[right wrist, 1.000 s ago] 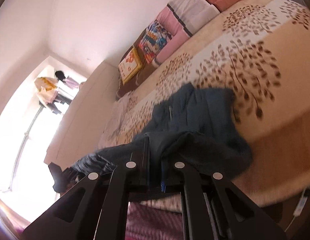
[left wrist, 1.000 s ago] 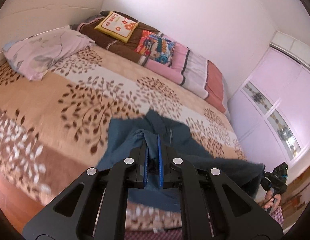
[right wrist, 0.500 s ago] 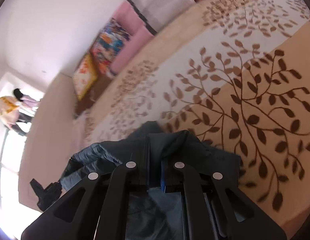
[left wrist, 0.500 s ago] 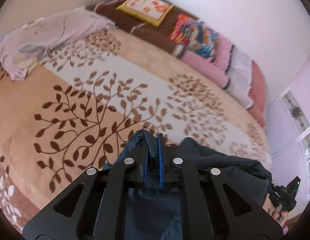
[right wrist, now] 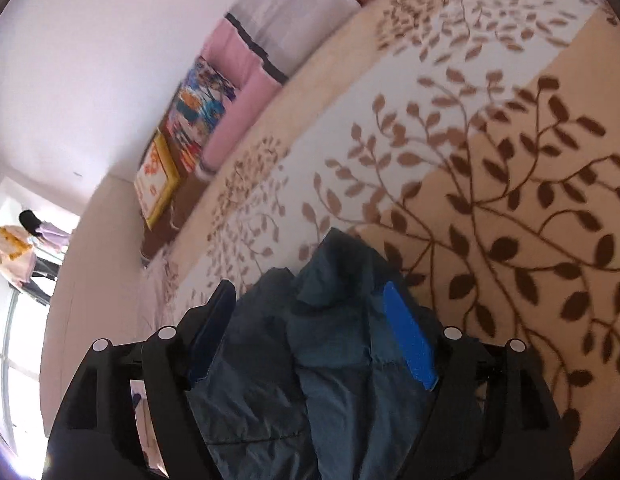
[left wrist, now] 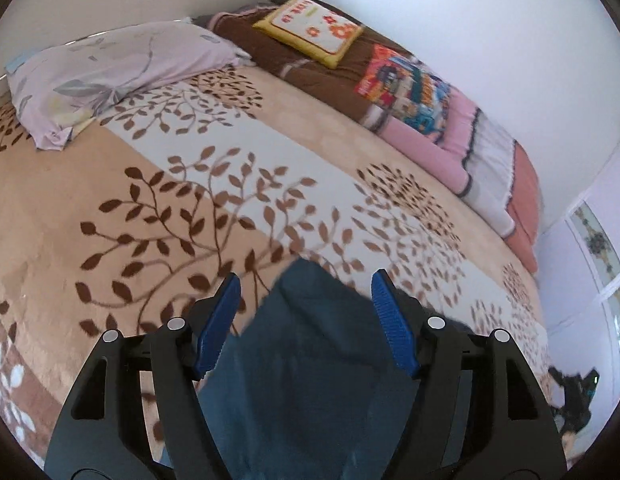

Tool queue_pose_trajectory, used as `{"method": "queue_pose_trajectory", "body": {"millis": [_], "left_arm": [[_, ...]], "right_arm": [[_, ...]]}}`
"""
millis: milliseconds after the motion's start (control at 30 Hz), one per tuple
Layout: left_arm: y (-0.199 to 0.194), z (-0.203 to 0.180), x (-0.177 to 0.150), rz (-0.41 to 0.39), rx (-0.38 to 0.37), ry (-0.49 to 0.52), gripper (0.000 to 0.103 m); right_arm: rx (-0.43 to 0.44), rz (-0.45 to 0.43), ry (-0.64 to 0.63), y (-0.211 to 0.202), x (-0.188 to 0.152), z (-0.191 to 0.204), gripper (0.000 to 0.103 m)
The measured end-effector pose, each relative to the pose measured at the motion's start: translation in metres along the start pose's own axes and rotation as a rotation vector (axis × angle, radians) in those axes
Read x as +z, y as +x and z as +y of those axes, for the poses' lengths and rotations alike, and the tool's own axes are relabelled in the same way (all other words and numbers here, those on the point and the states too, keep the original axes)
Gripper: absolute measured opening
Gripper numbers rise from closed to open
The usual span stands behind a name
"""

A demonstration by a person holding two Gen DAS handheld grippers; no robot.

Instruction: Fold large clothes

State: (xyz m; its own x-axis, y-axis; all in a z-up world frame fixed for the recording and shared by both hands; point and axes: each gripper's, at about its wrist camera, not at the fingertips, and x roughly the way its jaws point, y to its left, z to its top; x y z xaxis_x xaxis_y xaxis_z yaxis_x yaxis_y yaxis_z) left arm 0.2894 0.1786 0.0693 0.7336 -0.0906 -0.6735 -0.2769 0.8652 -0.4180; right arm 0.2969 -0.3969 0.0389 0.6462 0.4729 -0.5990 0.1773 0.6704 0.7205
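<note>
A dark blue padded garment [left wrist: 310,360] lies on the leaf-patterned bed cover [left wrist: 158,200]. In the left wrist view, my left gripper [left wrist: 306,284] has its jaws opening, blue pads wide apart, with a corner of the garment lying loose between them. In the right wrist view, the garment [right wrist: 333,352] also lies between the opening jaws of my right gripper [right wrist: 310,292], and neither blue pad presses on it. The other gripper [left wrist: 577,392] shows small at the left view's right edge.
A lilac pillow [left wrist: 110,76] lies at the bed's head. Cushions [left wrist: 313,28] and folded blankets [left wrist: 481,152] line the wall side of the bed. Wardrobe doors [left wrist: 597,264] stand at the right. A bright window [right wrist: 14,320] with hanging clothes is far left in the right view.
Both grippers carried the garment forward and down onto the bed, then opened and let the cloth go. One second ago both were shut on the garment.
</note>
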Motion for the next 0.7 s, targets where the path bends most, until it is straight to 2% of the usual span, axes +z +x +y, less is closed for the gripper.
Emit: {"method": "queue_pose_trajectory", "body": {"millis": [67, 100, 133, 200, 300, 433, 500, 567, 667, 700], "left_arm": [[-0.010, -0.006, -0.014, 0.016, -0.022, 0.039, 0.067], [-0.014, -0.010, -0.024, 0.026, -0.039, 0.061, 0.067], [-0.019, -0.016, -0.037, 0.038, -0.046, 0.096, 0.067], [-0.024, -0.023, -0.055, 0.039, -0.036, 0.151, 0.067], [-0.015, -0.028, -0.078, 0.081, 0.021, 0.217, 0.067], [0.003, -0.008, -0.094, 0.142, 0.124, 0.206, 0.067], [0.012, 0.006, -0.100, 0.164, 0.161, 0.197, 0.067], [0.019, 0.015, -0.104, 0.169, 0.187, 0.193, 0.069], [0.031, 0.028, -0.106, 0.187, 0.201, 0.163, 0.072], [0.035, 0.032, -0.107, 0.189, 0.206, 0.153, 0.073]], "right_arm": [[0.008, -0.002, -0.031, -0.014, -0.010, 0.008, 0.071], [0.010, 0.004, -0.056, -0.019, -0.018, 0.012, 0.063], [0.004, 0.020, -0.091, -0.023, -0.029, 0.018, 0.060], [-0.011, 0.059, -0.179, -0.025, -0.054, 0.032, 0.046], [-0.068, 0.094, -0.282, -0.016, -0.089, 0.043, 0.036], [-0.182, 0.119, -0.235, 0.004, -0.102, 0.016, 0.032], [-0.211, 0.131, -0.202, 0.009, -0.103, 0.003, 0.018], [-0.228, 0.138, -0.173, 0.013, -0.100, -0.007, 0.013], [-0.253, 0.149, -0.146, 0.021, -0.097, -0.020, 0.000], [-0.253, 0.152, -0.144, 0.024, -0.096, -0.023, 0.000]]}}
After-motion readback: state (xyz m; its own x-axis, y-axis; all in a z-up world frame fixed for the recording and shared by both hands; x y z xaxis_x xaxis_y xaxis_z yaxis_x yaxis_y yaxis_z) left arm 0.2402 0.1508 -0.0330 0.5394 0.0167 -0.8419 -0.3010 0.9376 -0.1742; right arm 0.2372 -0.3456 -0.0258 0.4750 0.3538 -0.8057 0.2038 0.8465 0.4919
